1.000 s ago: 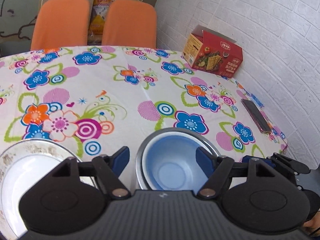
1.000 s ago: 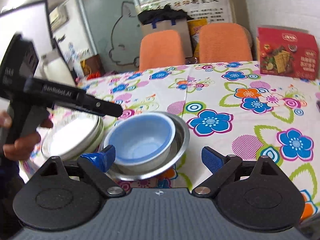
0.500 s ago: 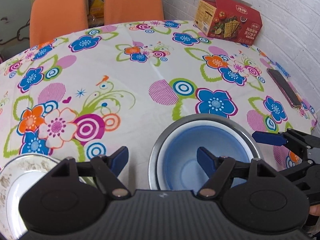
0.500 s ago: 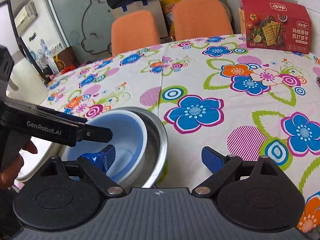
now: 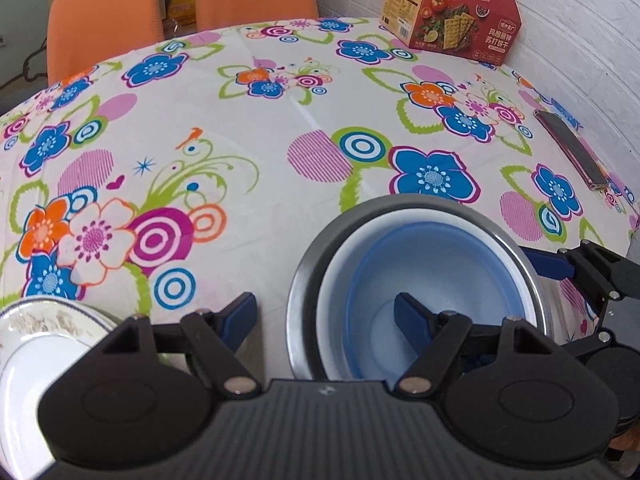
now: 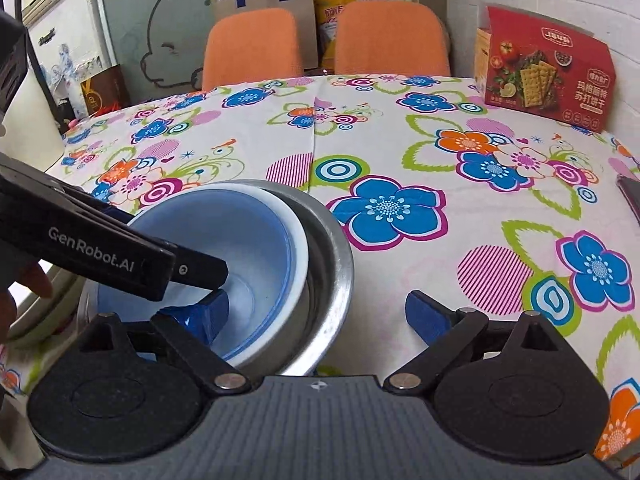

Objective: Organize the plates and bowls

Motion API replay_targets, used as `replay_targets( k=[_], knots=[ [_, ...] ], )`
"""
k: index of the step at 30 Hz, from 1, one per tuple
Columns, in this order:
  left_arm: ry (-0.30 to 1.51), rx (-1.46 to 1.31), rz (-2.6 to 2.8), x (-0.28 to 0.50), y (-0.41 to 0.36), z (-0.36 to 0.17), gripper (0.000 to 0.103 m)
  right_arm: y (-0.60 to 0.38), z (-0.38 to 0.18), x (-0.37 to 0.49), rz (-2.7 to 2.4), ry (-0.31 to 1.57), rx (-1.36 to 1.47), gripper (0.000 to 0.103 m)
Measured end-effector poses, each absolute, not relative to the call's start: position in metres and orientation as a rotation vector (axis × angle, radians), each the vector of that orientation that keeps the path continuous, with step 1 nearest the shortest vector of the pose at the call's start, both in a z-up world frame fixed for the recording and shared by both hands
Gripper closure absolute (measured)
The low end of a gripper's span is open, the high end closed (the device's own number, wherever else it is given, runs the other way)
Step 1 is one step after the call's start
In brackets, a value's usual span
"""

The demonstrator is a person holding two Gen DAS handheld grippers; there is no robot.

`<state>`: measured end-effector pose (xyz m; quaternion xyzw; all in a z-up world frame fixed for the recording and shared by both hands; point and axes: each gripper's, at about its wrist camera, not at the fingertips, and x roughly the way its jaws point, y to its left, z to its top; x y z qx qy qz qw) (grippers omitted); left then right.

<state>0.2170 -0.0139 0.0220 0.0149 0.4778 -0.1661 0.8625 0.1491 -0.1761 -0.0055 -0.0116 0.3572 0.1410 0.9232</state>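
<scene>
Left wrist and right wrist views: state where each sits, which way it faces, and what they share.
Left wrist: on the left tool, facing across the table toward the cracker box; the right tool shows at right.
Right wrist: on the right tool, facing the orange chairs; the left tool and a hand show at left.
Shared: blue bowl nested in the steel bowl.

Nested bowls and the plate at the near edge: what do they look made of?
Grey outer bowl: likely stainless steel, brushed sheen with reflections. Blue inner bowl: probably plastic, matte, white rim. White patterned plate: seemingly glazed ceramic, glossy.
</scene>
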Motion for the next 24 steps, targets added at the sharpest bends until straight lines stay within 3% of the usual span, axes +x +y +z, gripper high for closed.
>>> replay_targets(
  k=[7,10,13,15,24],
  knots=[
    [1.006,0.065,-0.339,0.215,-0.021,0.021,0.029,-0.158,-0.003,0.140,0.325,0.744,0.007,0.025],
    [0.996,0.059,-0.373,0.210,-0.026,0.023,0.054,-0.155,-0.001,0.138,0.353,0.726,0.078,0.025],
    [1.013,0.030,-0.353,0.215,-0.028,0.025,0.056,-0.152,0.001,0.141,0.320,0.727,0.079,0.025],
    [1.040,-0.023,-0.372,0.223,-0.025,0.028,0.064,-0.154,0.008,0.141,0.309,0.718,0.084,0.025],
    [0.908,-0.048,-0.378,0.216,-0.013,0.104,0.064,-0.147,0.075,0.135,0.353,0.563,0.061,0.022]
  ],
)
